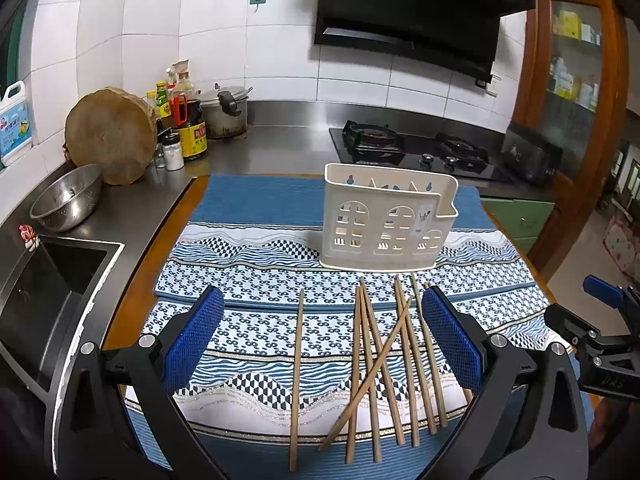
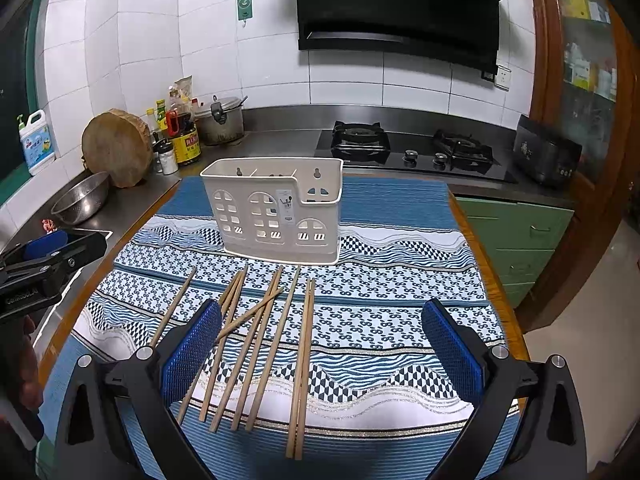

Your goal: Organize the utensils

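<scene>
Several wooden chopsticks (image 1: 384, 364) lie loose on the blue patterned cloth (image 1: 248, 292), one apart at the left (image 1: 297, 380). A white plastic utensil holder (image 1: 386, 220) stands upright behind them, with dividers inside. My left gripper (image 1: 322, 340) is open and empty above the chopsticks. In the right wrist view the chopsticks (image 2: 256, 352) lie in front of the holder (image 2: 276, 208). My right gripper (image 2: 320, 344) is open and empty above them. Each gripper shows at the edge of the other's view.
A sink (image 1: 44, 292) and a steel bowl (image 1: 66, 196) are at the left. A round wooden board (image 1: 112, 134), bottles (image 1: 188, 120) and a pot (image 1: 224, 112) stand at the back left. A gas hob (image 1: 416, 148) is behind the cloth.
</scene>
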